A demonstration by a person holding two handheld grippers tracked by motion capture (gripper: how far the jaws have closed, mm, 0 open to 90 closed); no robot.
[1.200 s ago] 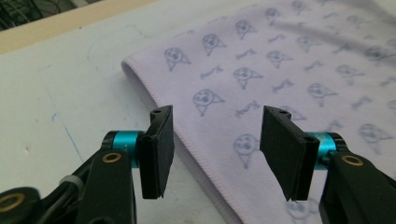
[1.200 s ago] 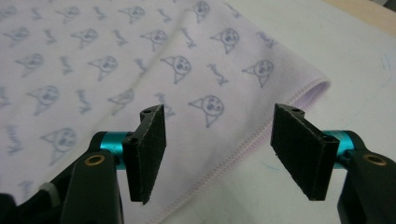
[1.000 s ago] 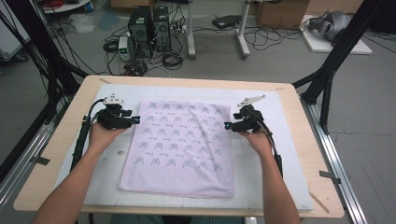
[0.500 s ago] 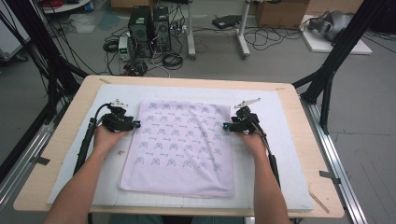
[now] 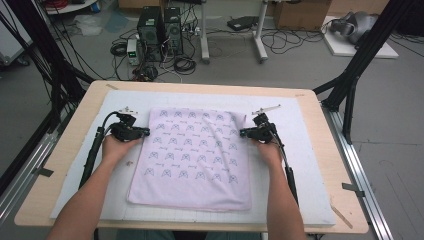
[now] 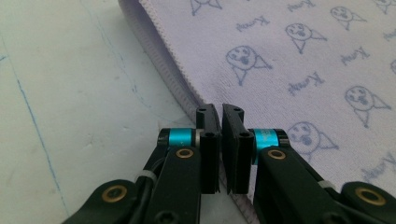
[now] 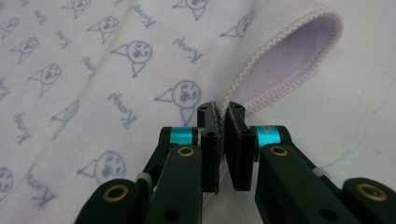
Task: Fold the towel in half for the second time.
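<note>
A pale lilac towel (image 5: 192, 160) printed with small blue faces lies flat on a white mat (image 5: 305, 165). My left gripper (image 5: 146, 132) sits at the towel's left edge, toward the far end. In the left gripper view its jaws (image 6: 220, 112) are pressed together over the stitched hem of the towel (image 6: 303, 60). My right gripper (image 5: 242, 133) is at the opposite edge. In the right gripper view it (image 7: 221, 111) is shut on the hem of the towel (image 7: 93, 70), which curls up into a loop just beyond the jaws.
The mat covers most of a wooden table (image 5: 60, 165). Black frame struts (image 5: 350, 85) rise at the table's far corners. Computer towers (image 5: 160, 25) and cables sit on the floor beyond. Bare mat lies on both sides of the towel.
Both grippers have slid inward onto the towel's side edges and a little toward the person. The right edge of the towel now curls up at the jaws.
</note>
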